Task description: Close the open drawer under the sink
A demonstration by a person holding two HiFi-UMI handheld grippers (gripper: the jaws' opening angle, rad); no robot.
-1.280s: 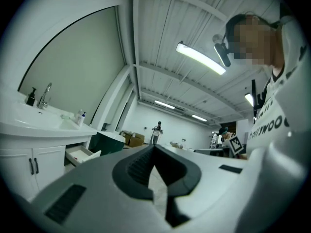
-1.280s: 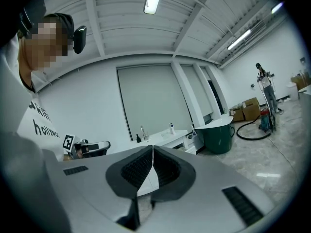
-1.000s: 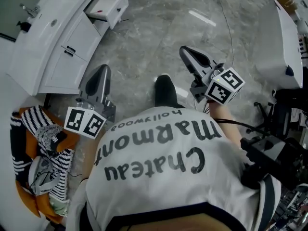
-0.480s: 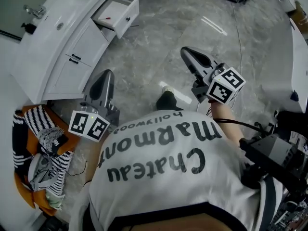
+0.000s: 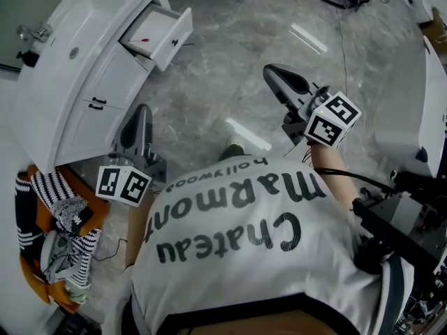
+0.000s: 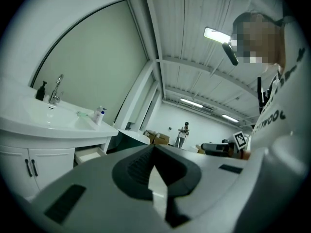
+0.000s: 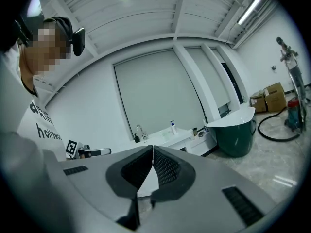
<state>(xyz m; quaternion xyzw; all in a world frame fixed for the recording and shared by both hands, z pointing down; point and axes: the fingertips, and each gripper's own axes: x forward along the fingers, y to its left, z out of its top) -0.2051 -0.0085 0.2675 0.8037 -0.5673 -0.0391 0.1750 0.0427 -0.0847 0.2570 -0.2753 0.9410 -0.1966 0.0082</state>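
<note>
1. While the drawer (image 5: pixel 159 33) under the sink (image 5: pixel 82 21) stands pulled out at the far end of the white vanity (image 5: pixel 42 103), its front faces the grey marbled floor (image 5: pixel 230 61) and 1 small red item lies inside it.
2. In the head view that drawer sits at the upper left, just past the 2 cabinet doors (image 5: pixel 112 72) with black handles.
3. The left gripper (image 5: pixel 140 112) points toward those doors, near the vanity's base yet apart from it, and well short of the drawer.
4. Its jaws are pressed together on nothing; the left gripper view shows the ribbed pads meeting in 1 thin seam.
5. That same view shows a faucet (image 6: pixel 56 89), a dark bottle (image 6: pixel 41 90) and a white bottle (image 6: pixel 99 114) with a blue part standing on the countertop, with the drawer jutting out below the counter's end.
6. The right gripper (image 5: pixel 271 72) is held over open floor, well apart from the vanity, and its jaws are likewise closed tight with nothing between them.
7. Striped black-and-white cloth (image 5: pixel 66 236) lies heaped on something orange at the lower left, beside the vanity's near end.
8. The person's white shirt (image 5: pixel 244 257) with dark lettering fills the lower middle of the head view, and a dark green tub (image 7: pixel 238 135) shows to the right of the vanity in the right gripper view.
</note>
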